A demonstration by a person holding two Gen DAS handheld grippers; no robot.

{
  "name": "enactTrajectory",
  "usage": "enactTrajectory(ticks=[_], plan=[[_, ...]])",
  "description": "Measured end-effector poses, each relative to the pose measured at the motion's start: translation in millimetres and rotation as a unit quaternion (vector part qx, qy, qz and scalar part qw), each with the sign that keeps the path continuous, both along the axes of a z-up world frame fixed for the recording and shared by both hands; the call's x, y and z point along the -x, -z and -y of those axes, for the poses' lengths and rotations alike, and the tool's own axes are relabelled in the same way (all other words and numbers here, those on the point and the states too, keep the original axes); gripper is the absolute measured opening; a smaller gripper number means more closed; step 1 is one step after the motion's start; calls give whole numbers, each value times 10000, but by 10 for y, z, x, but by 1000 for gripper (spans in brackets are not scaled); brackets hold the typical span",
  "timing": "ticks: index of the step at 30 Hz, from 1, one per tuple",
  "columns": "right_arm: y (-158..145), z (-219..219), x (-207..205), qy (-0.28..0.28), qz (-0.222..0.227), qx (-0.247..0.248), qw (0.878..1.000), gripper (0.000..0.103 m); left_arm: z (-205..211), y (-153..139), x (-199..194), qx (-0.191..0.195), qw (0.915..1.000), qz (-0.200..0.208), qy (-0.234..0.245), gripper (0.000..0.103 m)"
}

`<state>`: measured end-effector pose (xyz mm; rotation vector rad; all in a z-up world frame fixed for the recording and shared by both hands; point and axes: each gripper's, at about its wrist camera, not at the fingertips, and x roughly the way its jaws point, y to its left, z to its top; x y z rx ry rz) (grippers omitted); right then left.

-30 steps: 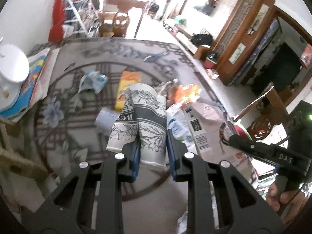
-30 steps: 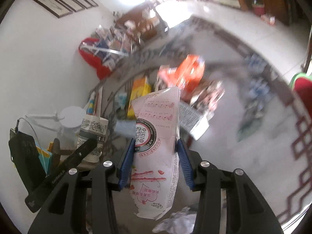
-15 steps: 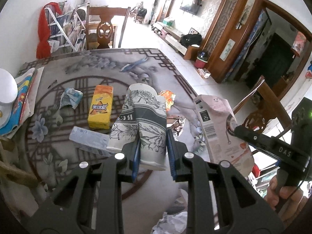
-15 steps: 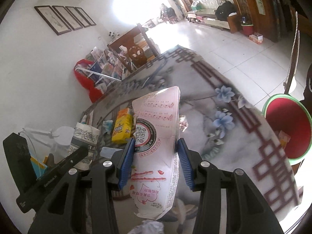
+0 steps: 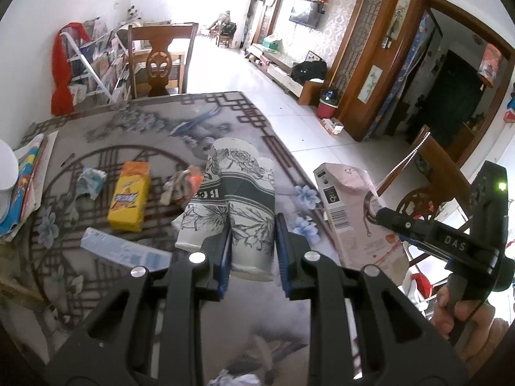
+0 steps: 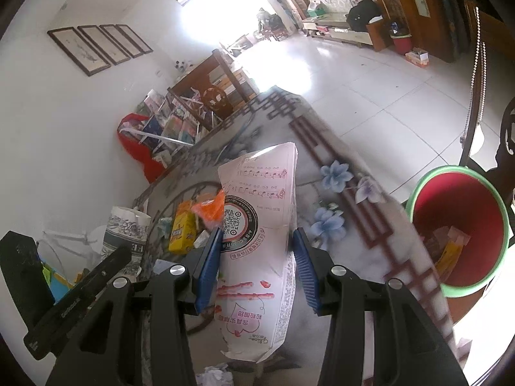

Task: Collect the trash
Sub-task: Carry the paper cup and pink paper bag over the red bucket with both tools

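My left gripper [image 5: 252, 251] is shut on a crushed paper cup [image 5: 235, 199] with a grey floral print, held above the patterned table [image 5: 135, 128]. My right gripper [image 6: 257, 263] is shut on a pink snack bag [image 6: 260, 225], held above the table's right edge. The bag also shows in the left wrist view [image 5: 354, 212], and the cup in the right wrist view [image 6: 125, 234]. A red bin with a green rim [image 6: 457, 225] stands on the floor at the right and holds wrappers.
On the table lie a yellow snack box [image 5: 130, 196], a blue-white wrapper [image 5: 125, 251], crumpled paper [image 5: 91, 180], an orange wrapper [image 5: 188, 183] and books [image 5: 25, 173] at the left. A wooden chair [image 5: 161, 61] stands behind the table, another [image 5: 428, 173] at the right.
Both grippers have lifted and swung to the right with their loads. The red bin has come into the right wrist view beside the table edge.
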<state>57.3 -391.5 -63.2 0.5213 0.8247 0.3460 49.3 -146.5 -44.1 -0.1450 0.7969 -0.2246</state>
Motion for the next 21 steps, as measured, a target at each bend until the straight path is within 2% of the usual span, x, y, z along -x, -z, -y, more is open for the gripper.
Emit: enactTrajectory(ticks=[6,13,21], plan=[[-11,307,-68,102,0,-39,9999,43,287,-31,-100,-22,9999,15,102,23],[31,716,-116,425,-57,-115,9990,43,627,64,-180,-5,9993,-186,333,23],[86,1267,-66,888,-121,-159,9959,43,1198,181,-311,-11,9959,-387,814,23]])
